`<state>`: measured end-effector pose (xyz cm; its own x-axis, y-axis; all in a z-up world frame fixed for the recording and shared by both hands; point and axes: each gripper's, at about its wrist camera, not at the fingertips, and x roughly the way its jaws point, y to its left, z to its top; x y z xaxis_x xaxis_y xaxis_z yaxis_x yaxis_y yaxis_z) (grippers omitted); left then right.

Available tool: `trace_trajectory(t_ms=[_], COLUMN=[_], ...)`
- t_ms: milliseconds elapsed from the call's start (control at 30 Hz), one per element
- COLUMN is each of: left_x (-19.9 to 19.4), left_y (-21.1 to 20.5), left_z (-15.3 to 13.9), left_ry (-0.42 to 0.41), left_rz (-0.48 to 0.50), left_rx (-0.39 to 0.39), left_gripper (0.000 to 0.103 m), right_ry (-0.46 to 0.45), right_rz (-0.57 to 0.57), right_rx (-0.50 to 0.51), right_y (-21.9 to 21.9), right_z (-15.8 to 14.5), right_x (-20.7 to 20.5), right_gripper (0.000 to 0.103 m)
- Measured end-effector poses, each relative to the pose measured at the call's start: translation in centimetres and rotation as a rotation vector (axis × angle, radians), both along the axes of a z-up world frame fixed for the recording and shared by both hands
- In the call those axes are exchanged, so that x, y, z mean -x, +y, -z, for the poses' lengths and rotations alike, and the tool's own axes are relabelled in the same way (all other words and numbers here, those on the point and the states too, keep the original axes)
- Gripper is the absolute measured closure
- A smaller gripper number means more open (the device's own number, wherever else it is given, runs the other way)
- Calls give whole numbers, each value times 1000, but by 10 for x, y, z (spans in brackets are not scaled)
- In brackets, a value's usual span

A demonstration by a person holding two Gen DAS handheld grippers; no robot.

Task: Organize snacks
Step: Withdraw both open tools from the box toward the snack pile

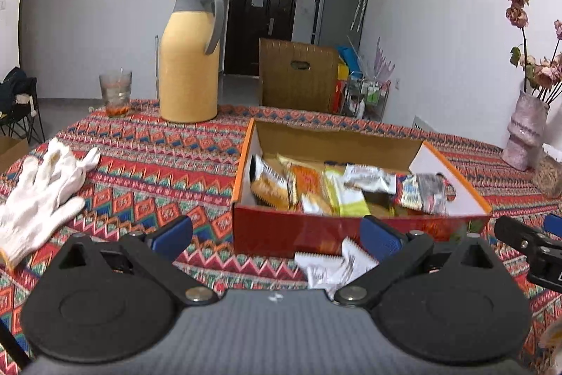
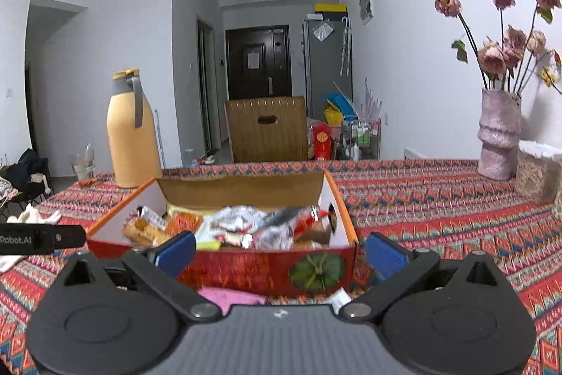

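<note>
Left to right, left wrist view: white gloves (image 1: 42,195) lie loose on the counter (image 1: 158,157); glass (image 1: 116,92) and yellow flask (image 1: 189,58) stand at the far edge.

Left claw (image 1: 277,234): jaws wide, nothing between them. A white packet (image 1: 333,266) with a serrated edge lies on the counter just in front of the box (image 1: 316,234), near the claw's right finger.

The box is open and red-sided, and holds a loose pile of snacks (image 1: 337,188): orange, yellow-green and silver wrappers overlapping.

Right claw (image 2: 279,252): jaws wide, empty, facing the near wall of the box. A pink packet (image 2: 228,297) lies on the counter just below it, partly hidden by the claw body.

Vase (image 2: 498,136) of dried flowers and a lidded jar (image 2: 537,174) stand at far right.

Handling, as a judgement: packets are light, thin, crinkly film, likely slippery; contents may crush. Best pinched at a sealed end or flat across the middle, gently.

Writing: "Robot.AI" on the left claw's finger in the right wrist view. Wrapper print is too blurred to read.
</note>
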<state>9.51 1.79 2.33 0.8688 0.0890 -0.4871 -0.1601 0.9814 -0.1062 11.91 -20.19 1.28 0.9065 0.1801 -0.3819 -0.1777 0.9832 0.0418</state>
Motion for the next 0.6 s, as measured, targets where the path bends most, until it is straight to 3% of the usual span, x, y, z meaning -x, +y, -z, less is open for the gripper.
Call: trace_trajectory(t_ms=[600], left_x=[9], left_y=[1], left_z=[35], left_ry=[19], left_rz=[32], left_rx=[36], left_gripper=[0], right_ry=[124], right_rz=[39], right_rx=[38], right_y=[-20], right_z=[37], right_x=[24], right_gripper=[0])
